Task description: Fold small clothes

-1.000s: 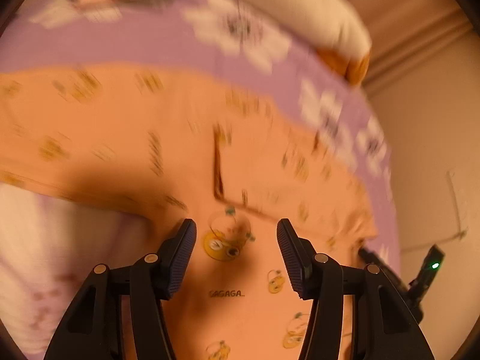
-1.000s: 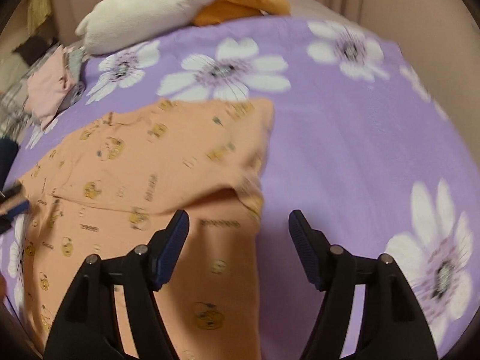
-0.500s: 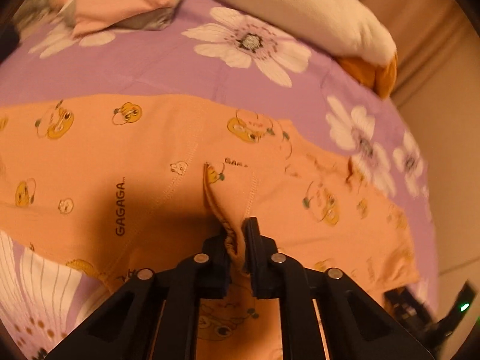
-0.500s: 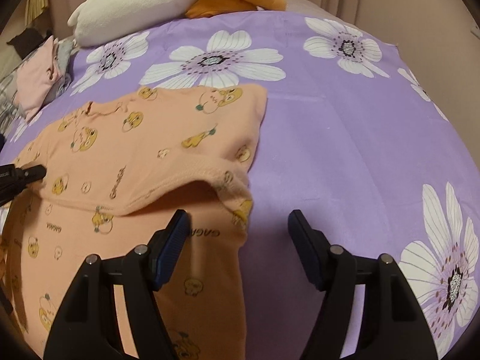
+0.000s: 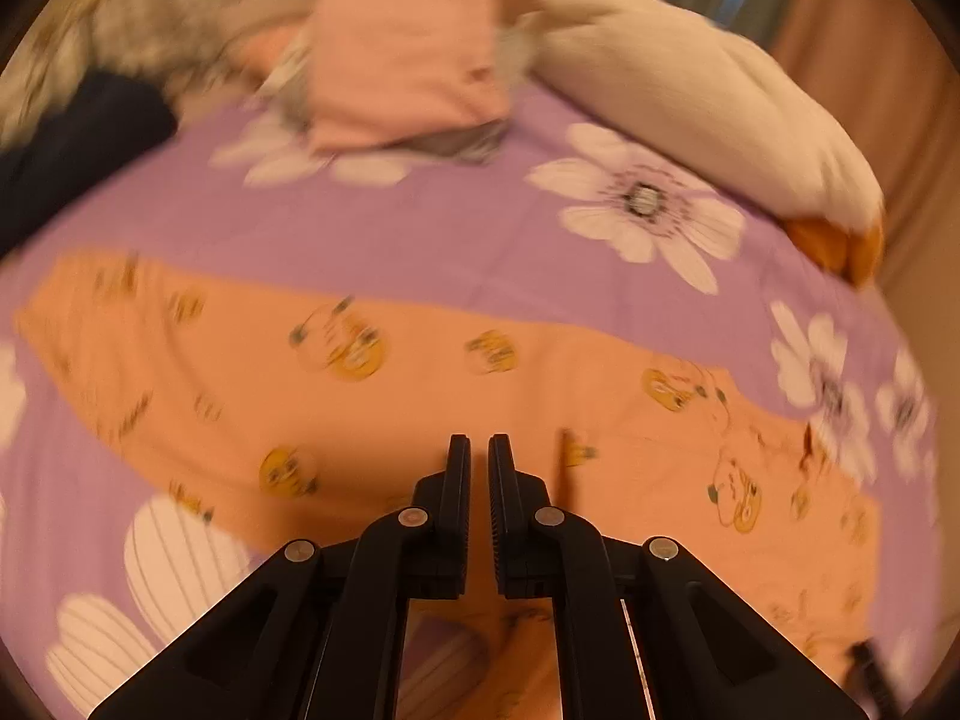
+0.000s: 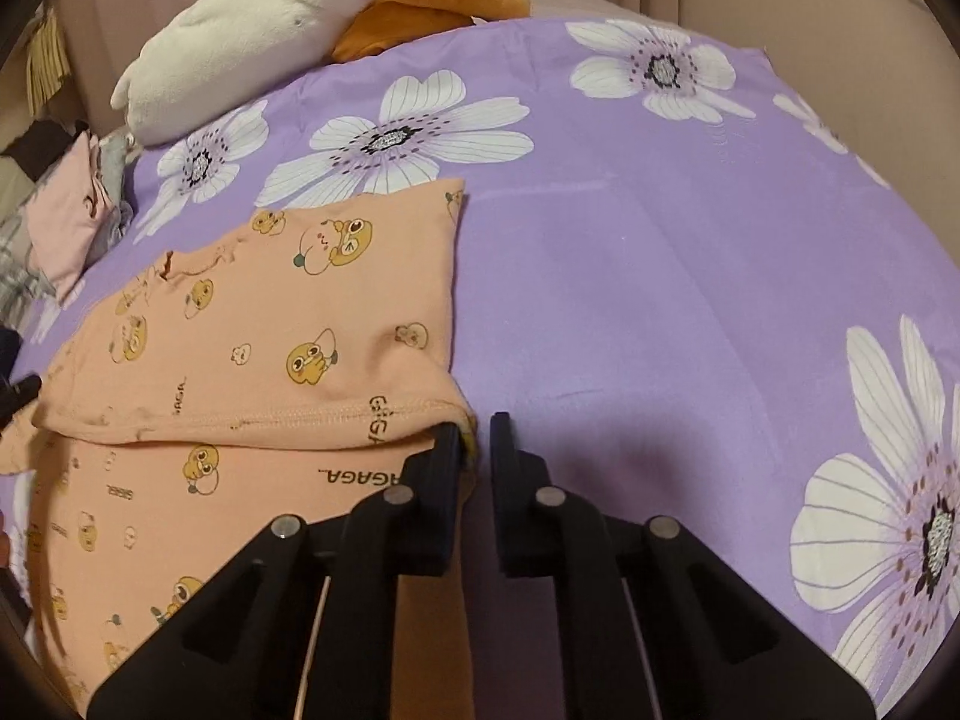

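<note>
Both sets of jaws have just been closing, and that turns a reach into a hold on the orange garment [image 6: 282, 324], a small printed top lying on the purple flowered bedspread [image 6: 690, 276]. The right gripper [image 6: 477, 441], wide open half a second ago with the garment's near corner lying between its fingers, has drawn almost shut; a little of the folded hem at that corner shows between the pads, so it appears to have the cloth pinched. The left gripper [image 5: 479, 462] stands nearly closed, and where a raised fold of fabric stood in its jaws half a second ago, the narrow slit now shows orange that could be pinched cloth or the garment behind it; the blur makes it impossible to tell. In the left wrist view the garment stretches across the bed beyond and beneath the fingers, while in the right wrist view it lies to the left of the jaws, one layer already doubled over another. With both ends apparently taken, the next fold looks ready to be lifted over. A folded pink piece [image 5: 408, 66] and a white plush toy [image 6: 240, 30] rest well apart near the bed's far edge.
</note>
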A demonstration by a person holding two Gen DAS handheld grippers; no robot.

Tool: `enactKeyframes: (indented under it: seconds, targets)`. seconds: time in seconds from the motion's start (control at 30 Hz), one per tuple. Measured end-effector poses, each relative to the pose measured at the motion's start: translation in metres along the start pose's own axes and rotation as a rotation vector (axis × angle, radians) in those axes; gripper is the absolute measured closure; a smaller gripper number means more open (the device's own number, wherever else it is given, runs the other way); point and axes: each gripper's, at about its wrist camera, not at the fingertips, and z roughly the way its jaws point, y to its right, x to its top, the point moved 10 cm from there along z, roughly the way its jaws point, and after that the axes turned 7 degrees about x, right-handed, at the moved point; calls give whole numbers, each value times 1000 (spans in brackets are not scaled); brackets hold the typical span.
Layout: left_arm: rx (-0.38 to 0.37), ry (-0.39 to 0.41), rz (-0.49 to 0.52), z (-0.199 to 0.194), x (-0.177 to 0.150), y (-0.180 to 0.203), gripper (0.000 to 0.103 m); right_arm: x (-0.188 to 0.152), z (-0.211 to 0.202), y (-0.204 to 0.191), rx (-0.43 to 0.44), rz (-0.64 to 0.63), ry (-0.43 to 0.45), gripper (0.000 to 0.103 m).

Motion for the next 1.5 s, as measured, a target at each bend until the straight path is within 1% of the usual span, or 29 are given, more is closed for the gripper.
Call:
enactKeyframes:
  seconds: [0.03,0.1,0.17,0.27,0.3,0.37,0.4,0.43,0.47,0.5,0.53,0.6,0.67,0.7,0.73,0.77,0.83,0.87,0.93,1.0,1.07,1.17,1.3,1.33,1.37,1.4,1.43,1.47,1.5]
  targets:
    - [-1,-26,-25,2,-1,-7,97,-1,0,1,16,17,-7,94]
    - [-10,-45,-18,-3,-2,-10,97,-2,-1,0,38,26,-23,89]
    - [-39,-11,-1,-19,1,-3,97,-3,-8,-4,66,26,-51,85]
    - [-183,80,93,-55,5,34,97,10,-29,-14,150,45,4,85]
    - [-215,85,132,-58,2,46,97,16,-35,-14,159,56,30,85]
    - [-222,46,203,-45,-7,60,97,22,-38,-13,152,72,71,85]
    - [-184,-20,241,-25,-19,61,97,20,-33,-13,132,69,70,85]
    - [-146,-77,254,-6,-30,56,97,15,-23,-13,124,54,35,85]
    - [-114,-126,251,11,-38,49,97,9,-15,-13,117,47,2,85]
    - [-127,-107,226,14,-38,42,97,-5,0,-10,95,50,-66,85]
    - [-154,-96,207,10,-33,38,97,-9,4,-8,98,61,-74,85]
    - [-143,-133,133,-2,-22,23,97,-5,-2,-11,105,51,-54,85]
    - [-171,-89,25,-19,-4,0,96,0,-8,-13,122,56,-48,84]
    - [-182,-71,-44,-28,6,-20,92,2,-11,-13,137,64,-35,83]
    - [-193,-73,-106,-32,12,-39,77,2,-14,-12,144,69,-27,80]
    - [-209,-80,-164,-33,13,-60,51,1,-13,-12,144,70,-31,75]
    - [-258,-89,-275,-32,25,-99,31,-8,-6,-8,130,65,-62,74]
    - [-284,-94,-337,-30,30,-122,31,-10,-4,-7,128,64,-65,75]
    - [-320,-106,-529,-22,37,-173,31,-11,-3,-7,127,39,-44,75]
    - [-374,-92,-697,-13,43,-218,31,-10,-3,-7,117,20,-45,73]
    - [-388,-88,-792,-3,46,-248,31,-10,-2,-8,117,13,-36,68]
    - [-321,-82,-832,6,44,-272,31,-10,0,-11,101,-22,-18,61]
    - [-262,-56,-759,15,57,-266,31,-10,3,-18,55,-88,-11,54]
    - [-255,-52,-747,17,62,-264,41,-10,3,-19,42,-100,-8,54]
    - [-246,-52,-742,23,64,-262,65,-10,3,-19,34,-107,-6,54]
    - [-216,-75,-735,32,62,-263,76,-10,3,-18,34,-107,-3,54]
    - [-177,-93,-723,42,58,-269,93,-10,2,-17,42,-100,-1,54]
    - [-145,-95,-697,47,57,-271,94,-10,2,-16,53,-90,1,54]
    - [-142,-92,-685,47,58,-270,96,-10,2,-15,65,-79,3,54]
